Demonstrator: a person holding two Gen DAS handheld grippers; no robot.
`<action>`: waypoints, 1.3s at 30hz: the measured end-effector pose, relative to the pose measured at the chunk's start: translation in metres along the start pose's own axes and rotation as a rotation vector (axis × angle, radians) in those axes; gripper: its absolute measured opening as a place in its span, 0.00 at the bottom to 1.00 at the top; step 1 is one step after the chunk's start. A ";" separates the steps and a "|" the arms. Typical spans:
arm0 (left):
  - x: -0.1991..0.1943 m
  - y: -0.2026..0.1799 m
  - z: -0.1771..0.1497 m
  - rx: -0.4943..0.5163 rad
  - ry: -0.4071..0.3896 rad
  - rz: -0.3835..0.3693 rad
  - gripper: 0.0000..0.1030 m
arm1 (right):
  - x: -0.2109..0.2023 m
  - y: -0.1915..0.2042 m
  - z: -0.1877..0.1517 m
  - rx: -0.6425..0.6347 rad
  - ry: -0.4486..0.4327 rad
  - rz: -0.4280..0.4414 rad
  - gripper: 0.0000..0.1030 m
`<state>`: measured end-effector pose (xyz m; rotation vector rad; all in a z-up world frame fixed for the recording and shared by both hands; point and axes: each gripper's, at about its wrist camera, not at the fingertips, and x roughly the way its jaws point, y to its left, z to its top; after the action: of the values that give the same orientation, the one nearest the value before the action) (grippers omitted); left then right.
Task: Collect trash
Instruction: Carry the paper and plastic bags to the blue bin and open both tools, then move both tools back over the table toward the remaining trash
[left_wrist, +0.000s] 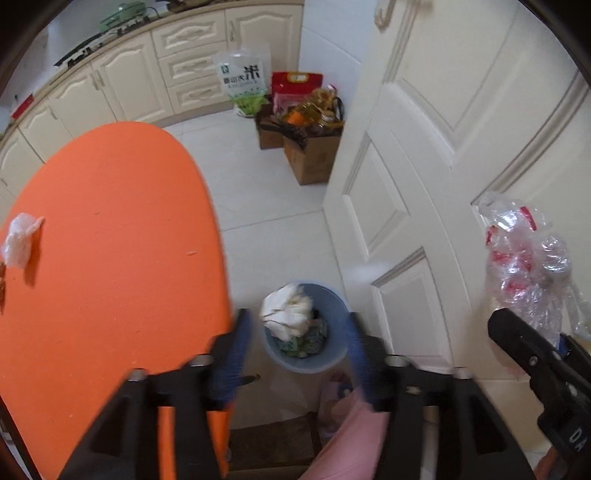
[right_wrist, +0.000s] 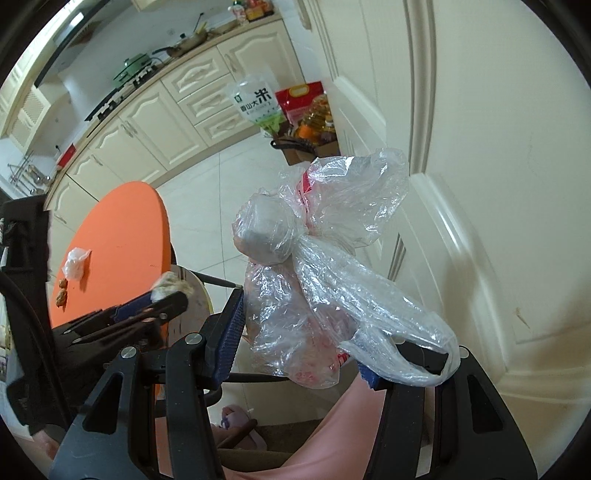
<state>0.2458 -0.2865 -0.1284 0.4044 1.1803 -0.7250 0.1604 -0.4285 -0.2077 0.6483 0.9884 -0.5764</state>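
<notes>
Looking down along the left gripper (left_wrist: 297, 319), I see its blue-padded jaws standing about half open, pressing on nothing. In the gap between them, lower down, sits the blue bin (left_wrist: 332, 354) on the floor, with a crumpled white paper wad (left_wrist: 286, 310) at its mouth on top of other rubbish. From the right wrist camera that wad (right_wrist: 171, 284) shows right at the left gripper's tip, and I cannot tell whether it touches. A pink trouser leg (left_wrist: 351, 443) crosses under the gripper.

My right gripper (right_wrist: 299, 354) is closed partway on a clear plastic bag (right_wrist: 314, 266) with red print. The bag is bunched between the pads, one loop is draped over the right-hand finger, and the rest billows up ahead of the camera. In the left view it hangs off to the right, in front of the white door (left_wrist: 424, 147).

Just left of the bin is the orange table (left_wrist: 110, 240). On it lie a small clear plastic scrap (left_wrist: 20, 240) and, beside it, some brown bits (right_wrist: 61, 291).

Farther off on the tiled floor, against the door, stand cardboard boxes (left_wrist: 312, 158) filled with bottles. Behind them are a rice bag (left_wrist: 243, 81) and a red bag (left_wrist: 295, 86). Cream cabinets (left_wrist: 147, 74) run along the back wall, with a green pot (right_wrist: 131, 66) on the hob.
</notes>
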 end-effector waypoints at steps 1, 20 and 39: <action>0.003 -0.006 0.003 0.004 0.005 -0.013 0.55 | 0.001 -0.003 0.000 0.003 0.005 0.000 0.49; -0.003 -0.007 0.007 -0.015 -0.015 0.016 0.59 | 0.025 0.004 0.002 -0.012 0.079 0.020 0.52; -0.032 0.000 -0.019 -0.022 -0.054 0.001 0.59 | -0.004 0.020 -0.004 -0.040 0.016 0.020 0.60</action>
<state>0.2269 -0.2649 -0.1053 0.3645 1.1361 -0.7176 0.1706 -0.4118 -0.2006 0.6276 1.0050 -0.5336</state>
